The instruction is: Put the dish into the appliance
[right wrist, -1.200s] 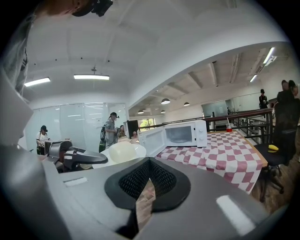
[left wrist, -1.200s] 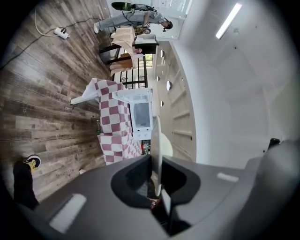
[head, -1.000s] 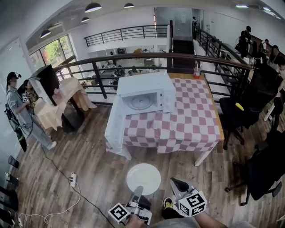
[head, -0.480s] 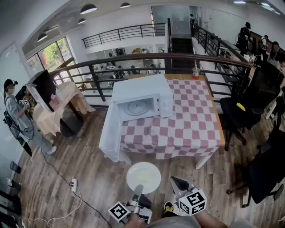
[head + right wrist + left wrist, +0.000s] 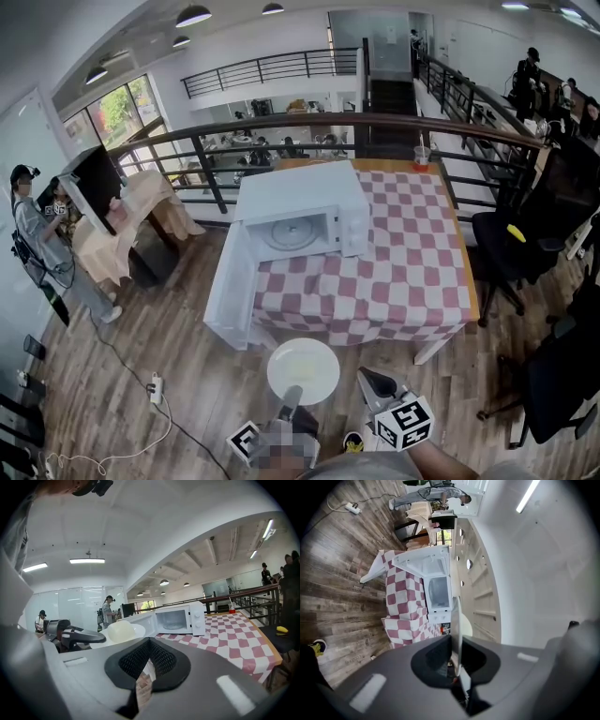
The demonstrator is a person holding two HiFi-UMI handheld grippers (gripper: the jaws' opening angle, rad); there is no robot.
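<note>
A white round dish [image 5: 303,370] hangs level over the wooden floor, short of the table's front edge. My left gripper [image 5: 292,397] is shut on its near rim. In the left gripper view the dish [image 5: 457,629] shows edge-on between the pads. The white microwave [image 5: 298,214] stands on the checkered table [image 5: 394,272] with its door [image 5: 231,291] swung wide open to the left and the turntable showing inside. My right gripper [image 5: 367,378] is beside the dish on the right, shut and empty. From the right gripper view I see the dish [image 5: 120,632] and the microwave [image 5: 179,618].
A cup [image 5: 422,156] stands at the table's far right corner. Black office chairs [image 5: 525,244] crowd the right side. A power strip [image 5: 153,382] and cable lie on the floor at left. A person [image 5: 37,246] stands by a cloth-covered table [image 5: 122,220]. A railing [image 5: 281,127] runs behind.
The table and microwave have come slightly nearer in the head view. The dish stays gripped in the left gripper, and the right gripper keeps its place beside it.
</note>
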